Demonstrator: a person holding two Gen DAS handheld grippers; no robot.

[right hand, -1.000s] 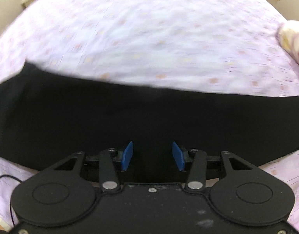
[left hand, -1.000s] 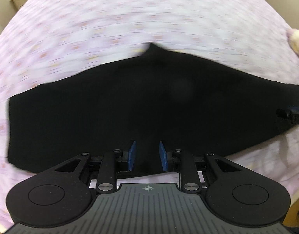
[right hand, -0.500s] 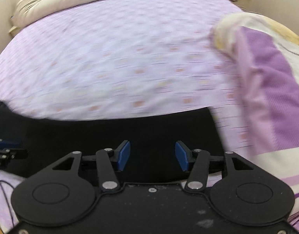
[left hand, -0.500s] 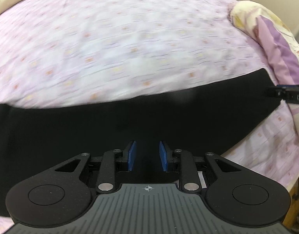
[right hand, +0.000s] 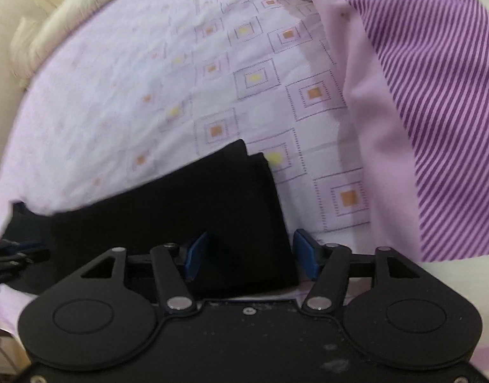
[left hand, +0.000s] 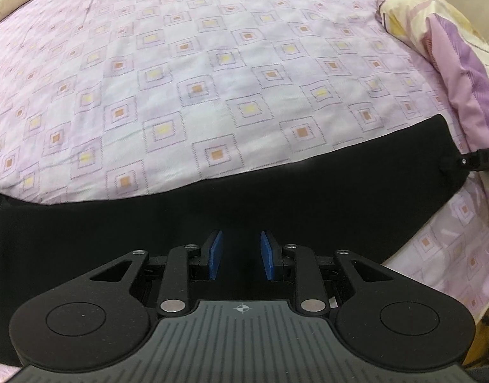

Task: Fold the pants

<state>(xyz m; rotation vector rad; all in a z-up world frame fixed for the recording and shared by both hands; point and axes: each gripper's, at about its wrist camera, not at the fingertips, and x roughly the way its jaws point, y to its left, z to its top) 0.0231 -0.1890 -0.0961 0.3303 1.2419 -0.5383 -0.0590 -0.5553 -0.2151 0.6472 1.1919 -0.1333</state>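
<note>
pants (left hand: 276,198): black strip flat on the bed (left hand: 212,63)
left gripper (left hand: 241,260): jaws narrow, probably empty, pants below
right gripper (right hand: 250,258): jaws just widened, straddling the pants' end

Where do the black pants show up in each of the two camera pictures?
Left wrist view: black pants stretch as a band across the lower middle.
Right wrist view: their end lies lower centre.
Shared landmark: the striped purple quilt at right.
</note>
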